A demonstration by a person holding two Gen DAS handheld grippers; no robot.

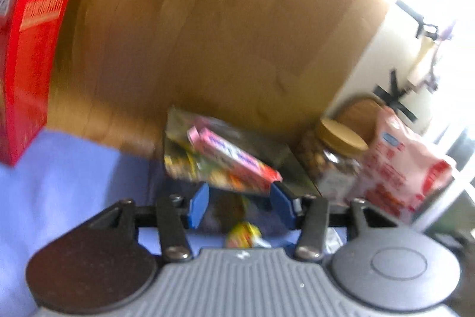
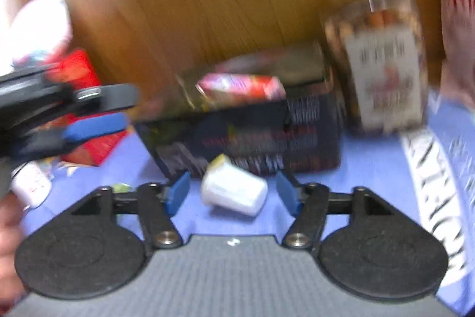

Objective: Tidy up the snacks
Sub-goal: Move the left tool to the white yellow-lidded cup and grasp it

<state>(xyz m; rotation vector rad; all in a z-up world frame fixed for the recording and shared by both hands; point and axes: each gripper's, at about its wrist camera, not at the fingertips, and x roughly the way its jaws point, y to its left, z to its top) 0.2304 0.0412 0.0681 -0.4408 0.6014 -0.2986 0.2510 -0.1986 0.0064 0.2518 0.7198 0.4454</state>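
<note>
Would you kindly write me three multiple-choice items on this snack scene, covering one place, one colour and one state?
1. Where does the pink box lie?
A. on the dark box
B. inside a bag
C. under the cloth

2. What colour is the lid of the jar?
A. green
B. gold
C. black

3. How does the white cup stand?
A. upright
B. upside down on the jar
C. tipped on its side

Answers:
1 A, as the pink box rests across the dark box's top.
2 B, as the screw lid looks gold above the clear glass.
3 C, as the cup lies sideways on the blue cloth.
</note>
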